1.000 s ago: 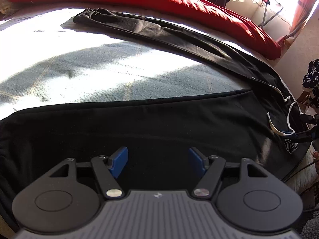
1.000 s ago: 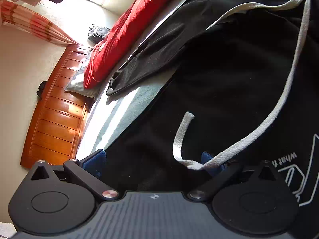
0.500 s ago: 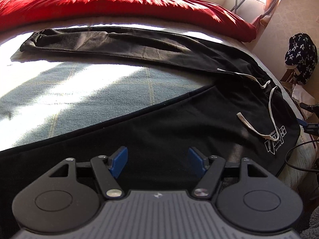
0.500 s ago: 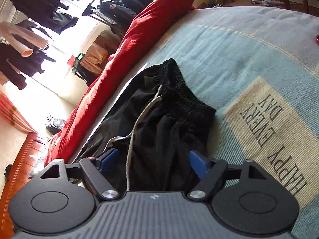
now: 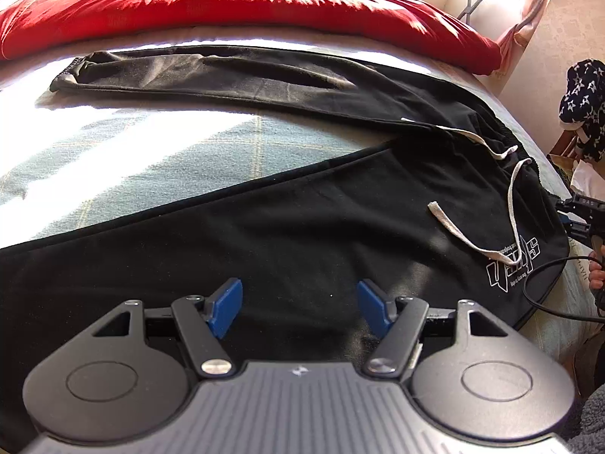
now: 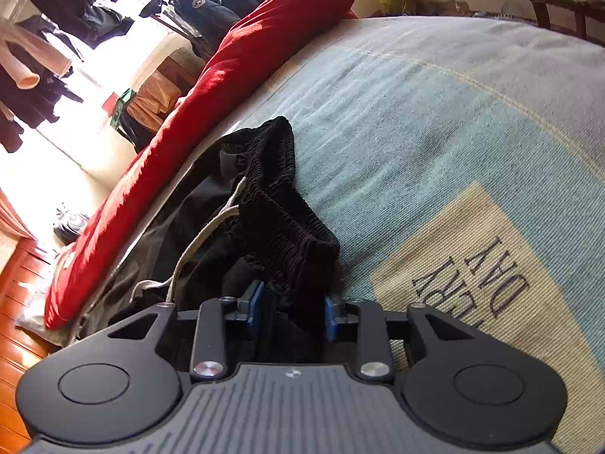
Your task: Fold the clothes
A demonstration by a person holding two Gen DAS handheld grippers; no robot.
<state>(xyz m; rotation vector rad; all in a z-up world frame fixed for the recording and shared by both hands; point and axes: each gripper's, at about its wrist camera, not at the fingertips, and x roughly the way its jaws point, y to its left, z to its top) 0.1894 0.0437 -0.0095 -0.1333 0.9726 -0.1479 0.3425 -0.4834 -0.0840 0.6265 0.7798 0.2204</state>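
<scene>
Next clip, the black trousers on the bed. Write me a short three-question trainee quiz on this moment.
1. True or false: the left gripper is clamped on cloth.
2. Which part of the black trousers sits between the right gripper pads: A leg cuff, B waistband, C drawstring tip?
3. What colour is the duvet along the far side?

Key: 1 false, its jaws stand open above the fabric. 2 B; the jaws have just been closing on it. 3 red.

Long crumpled red quilt (image 5: 264,7) along the far edge of the pale blue woven bedspread (image 6: 435,121). Beige patch printed with dark letters (image 6: 491,276) on that spread. Dark jackets on a rack (image 6: 211,3) by the bright window. Orange wooden floorboards (image 6: 15,302) below.
</scene>
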